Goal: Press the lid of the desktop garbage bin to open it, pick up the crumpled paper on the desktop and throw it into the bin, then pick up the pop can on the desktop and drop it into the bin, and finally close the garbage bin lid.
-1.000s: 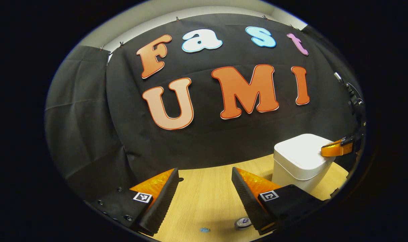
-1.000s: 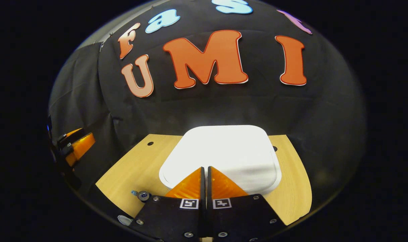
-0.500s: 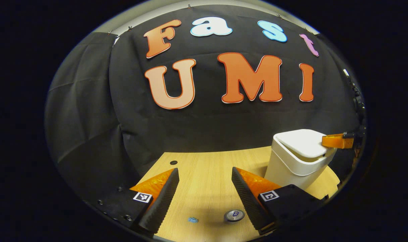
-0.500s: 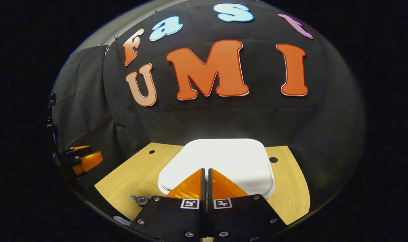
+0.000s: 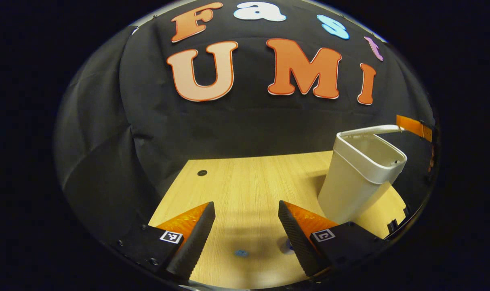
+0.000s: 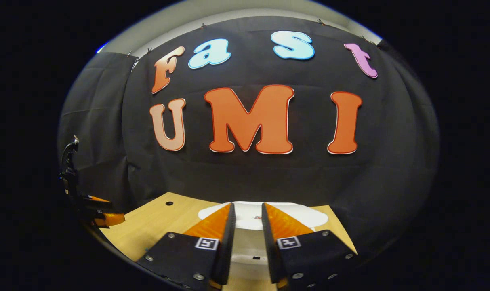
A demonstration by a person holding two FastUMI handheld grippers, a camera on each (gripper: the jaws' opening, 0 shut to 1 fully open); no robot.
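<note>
Wood desktop (image 5: 245, 190) w/ black cloth wall behind. White garbage bin (image 5: 356, 182) stands at right of left gripper view, lid (image 5: 370, 130) swung up, mouth open; in right gripper view it sits bottom centre. Left gripper (image 5: 247, 226) low at frame bottom, fingers wide apart, holding nothing; small blue bit (image 5: 240, 253) on wood between them. Right gripper (image 6: 247, 230) above the bin, fingers slightly parted, nothing gripped; also seen at right edge beside the lid tip.
</note>
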